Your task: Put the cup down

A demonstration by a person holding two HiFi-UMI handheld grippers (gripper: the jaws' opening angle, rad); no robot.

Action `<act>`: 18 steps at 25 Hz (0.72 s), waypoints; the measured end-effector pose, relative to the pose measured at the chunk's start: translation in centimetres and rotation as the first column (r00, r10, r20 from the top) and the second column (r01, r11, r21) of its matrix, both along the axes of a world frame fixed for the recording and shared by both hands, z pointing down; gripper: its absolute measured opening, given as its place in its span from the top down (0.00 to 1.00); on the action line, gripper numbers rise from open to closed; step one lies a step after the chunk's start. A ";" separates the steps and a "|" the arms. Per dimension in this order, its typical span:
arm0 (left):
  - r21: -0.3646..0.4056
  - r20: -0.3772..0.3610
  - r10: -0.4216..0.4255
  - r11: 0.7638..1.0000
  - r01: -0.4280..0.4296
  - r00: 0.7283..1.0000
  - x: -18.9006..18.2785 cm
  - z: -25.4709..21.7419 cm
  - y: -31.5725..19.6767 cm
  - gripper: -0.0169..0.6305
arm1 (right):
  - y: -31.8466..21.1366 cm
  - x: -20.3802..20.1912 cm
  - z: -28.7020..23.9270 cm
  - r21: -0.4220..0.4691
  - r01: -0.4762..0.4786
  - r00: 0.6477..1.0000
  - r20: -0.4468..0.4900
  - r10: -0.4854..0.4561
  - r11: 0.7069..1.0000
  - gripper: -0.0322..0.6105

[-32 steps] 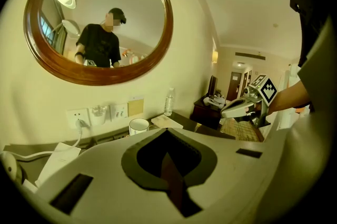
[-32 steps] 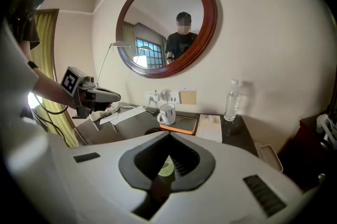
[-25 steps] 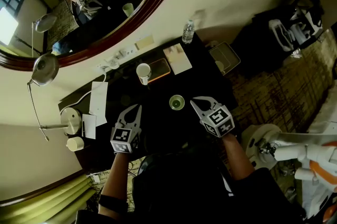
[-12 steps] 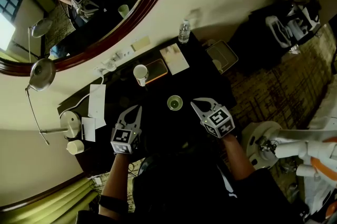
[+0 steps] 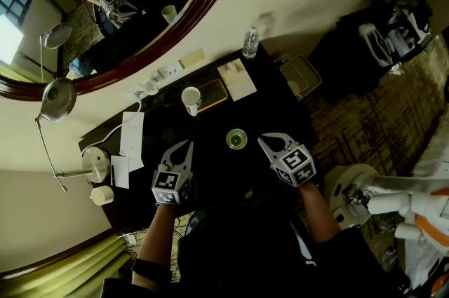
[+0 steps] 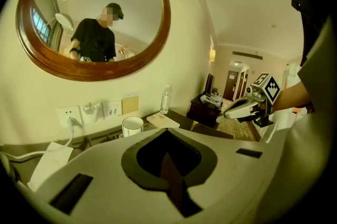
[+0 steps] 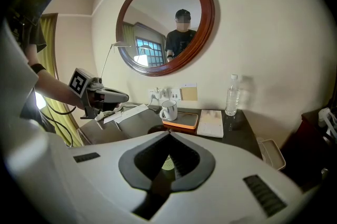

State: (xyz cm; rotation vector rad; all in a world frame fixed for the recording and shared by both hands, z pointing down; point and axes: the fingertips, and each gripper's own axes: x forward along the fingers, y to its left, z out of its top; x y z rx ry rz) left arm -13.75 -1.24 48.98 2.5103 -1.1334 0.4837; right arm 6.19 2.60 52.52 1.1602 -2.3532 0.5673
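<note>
both claws pressed together, empty: left gripper (image 5: 188, 144), right gripper (image 5: 261, 140), above near edge of dark desk (image 5: 210, 165). small round green cup (image 5: 236, 139) upright on desk between them, untouched. white mug (image 5: 191, 99) farther back.

head view: high over the desk (image 5: 273, 111), looking steeply down, far | left gripper view: low at desk's near-left edge, faces mirror (image 6: 92, 12) | right gripper view: near-right edge, same facing | shared: mirror, mug (image 7: 168, 109), water bottle (image 7: 231, 94)
</note>
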 end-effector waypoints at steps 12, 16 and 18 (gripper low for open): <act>-0.053 0.077 0.028 0.998 -0.024 0.997 0.4 6.4 -5.8 0.43 | 0.1 2.0 1.1 -0.033 -0.051 0.999 0.001 0.051 0.998 0.95; -0.074 0.118 -0.005 0.997 0.014 0.993 0.1 8.5 -9.1 0.27 | 0.2 2.7 1.7 -0.046 -0.067 0.998 -0.001 0.067 0.997 0.95; -0.067 0.120 -0.020 0.997 0.029 0.993 0.5 9.2 -11.0 0.22 | 0.3 3.2 2.1 -0.056 -0.080 0.997 -0.006 0.080 0.995 0.95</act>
